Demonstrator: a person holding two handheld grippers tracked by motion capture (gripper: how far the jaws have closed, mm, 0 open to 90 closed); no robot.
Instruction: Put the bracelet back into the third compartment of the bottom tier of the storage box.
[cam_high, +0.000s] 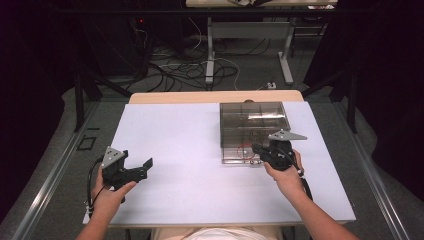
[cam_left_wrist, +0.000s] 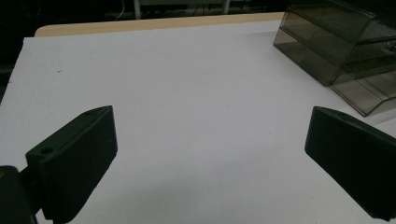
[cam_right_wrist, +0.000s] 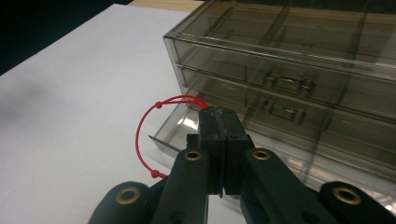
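A smoky clear plastic drawer box (cam_high: 252, 122) stands on the white table top (cam_high: 190, 150) at the right. My right gripper (cam_high: 255, 149) is at the box's near side, shut on a red cord loop (cam_high: 243, 151). In the right gripper view the jaws (cam_right_wrist: 219, 116) press together with the red cord (cam_right_wrist: 140, 135) arching out from their tips to the left. The bottom drawer (cam_right_wrist: 180, 128) stands out a little from the box (cam_right_wrist: 280, 60). My left gripper (cam_high: 136, 159) rests open at the table's left with nothing between its fingers (cam_left_wrist: 74, 163).
The box (cam_left_wrist: 336, 51) lies far right of the left gripper (cam_left_wrist: 210, 154). A wide bare stretch of white surface (cam_left_wrist: 187, 93) lies between the two hands. Beyond the table's wooden far edge (cam_high: 215, 96) are cables on the floor (cam_high: 190, 67) and desk legs.
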